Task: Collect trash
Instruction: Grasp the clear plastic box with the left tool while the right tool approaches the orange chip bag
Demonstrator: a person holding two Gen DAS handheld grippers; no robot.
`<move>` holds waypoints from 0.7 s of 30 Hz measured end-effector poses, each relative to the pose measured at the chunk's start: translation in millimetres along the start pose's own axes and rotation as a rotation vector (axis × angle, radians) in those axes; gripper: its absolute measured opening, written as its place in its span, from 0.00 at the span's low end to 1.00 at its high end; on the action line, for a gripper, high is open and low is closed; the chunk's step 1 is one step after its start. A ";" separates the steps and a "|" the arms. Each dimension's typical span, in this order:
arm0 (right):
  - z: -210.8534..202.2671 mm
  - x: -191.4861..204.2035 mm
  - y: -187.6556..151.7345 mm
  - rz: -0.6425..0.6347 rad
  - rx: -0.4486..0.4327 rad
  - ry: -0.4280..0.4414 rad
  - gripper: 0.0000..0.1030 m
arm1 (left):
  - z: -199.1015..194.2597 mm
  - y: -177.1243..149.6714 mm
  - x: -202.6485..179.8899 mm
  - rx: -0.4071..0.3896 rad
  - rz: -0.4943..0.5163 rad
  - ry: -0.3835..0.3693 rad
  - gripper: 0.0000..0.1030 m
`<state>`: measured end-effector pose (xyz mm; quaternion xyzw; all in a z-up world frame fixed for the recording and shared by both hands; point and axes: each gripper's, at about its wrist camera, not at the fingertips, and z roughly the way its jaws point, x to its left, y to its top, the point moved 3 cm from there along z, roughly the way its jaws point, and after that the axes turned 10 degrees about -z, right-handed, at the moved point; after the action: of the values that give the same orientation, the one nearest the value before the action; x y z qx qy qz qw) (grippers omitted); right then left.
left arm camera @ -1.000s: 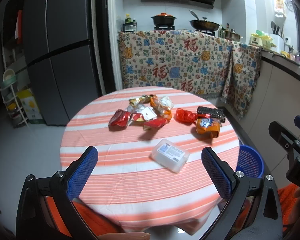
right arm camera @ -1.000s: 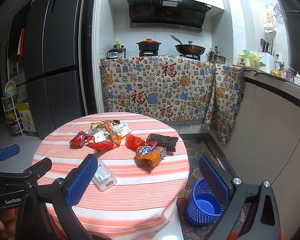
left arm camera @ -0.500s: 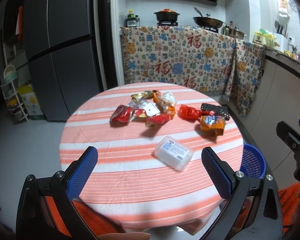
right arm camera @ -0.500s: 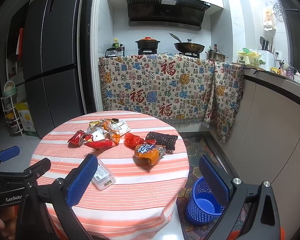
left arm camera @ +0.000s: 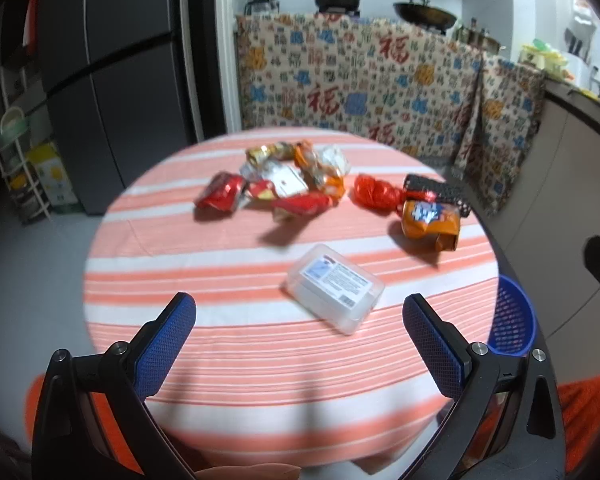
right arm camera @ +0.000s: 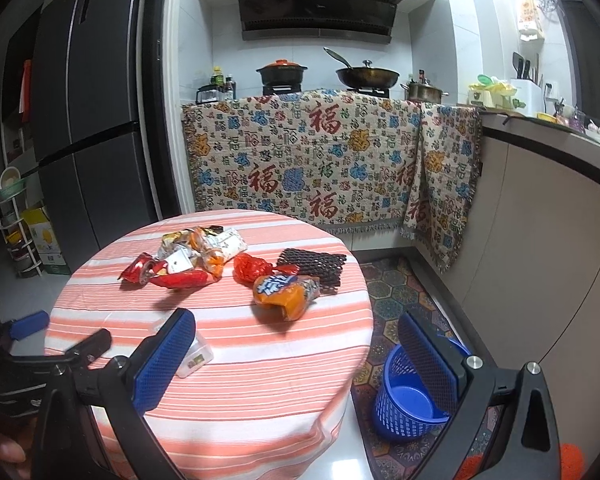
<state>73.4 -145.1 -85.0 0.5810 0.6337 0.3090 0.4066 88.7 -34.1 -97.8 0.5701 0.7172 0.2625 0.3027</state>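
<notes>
Several crumpled snack wrappers [left arm camera: 276, 184] lie at the far side of a round table with a striped orange cloth [left arm camera: 228, 280]. An orange bag [left arm camera: 430, 220], a red wrapper [left arm camera: 374, 192] and a black mesh sleeve [left arm camera: 438, 192] lie to their right. A clear plastic box [left arm camera: 334, 288] lies nearer. A blue basket [right arm camera: 414, 396] stands on the floor right of the table. My left gripper [left arm camera: 300, 344] is open and empty above the table's near edge. My right gripper [right arm camera: 296, 356] is open and empty, between table and basket.
A dark fridge [right arm camera: 88, 120] stands at the left, with a small rack [right arm camera: 14, 232] beside it. A patterned cloth [right arm camera: 320, 168] hangs over the stove counter behind the table. A counter [right arm camera: 548, 216] runs along the right wall. A patterned rug [right arm camera: 400, 292] lies under the basket.
Both grippers have moved forward toward the table and tilted down a little. The wrappers and the box look closer. Both stay open.
</notes>
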 end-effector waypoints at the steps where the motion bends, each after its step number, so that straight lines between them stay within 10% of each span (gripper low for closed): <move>1: 2.4 -1.4 -1.6 0.004 0.004 -0.001 1.00 | 6.2 -0.3 -3.9 0.009 -0.006 0.002 1.00; 21: 45.2 -50.0 -29.6 0.075 0.080 -0.047 1.00 | 132.4 -8.5 -40.4 0.123 -0.058 0.250 1.00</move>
<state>98.3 -202.2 -124.4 0.6274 0.6136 0.2847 0.3857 186.9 -71.2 -188.4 0.5296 0.7801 0.2784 0.1828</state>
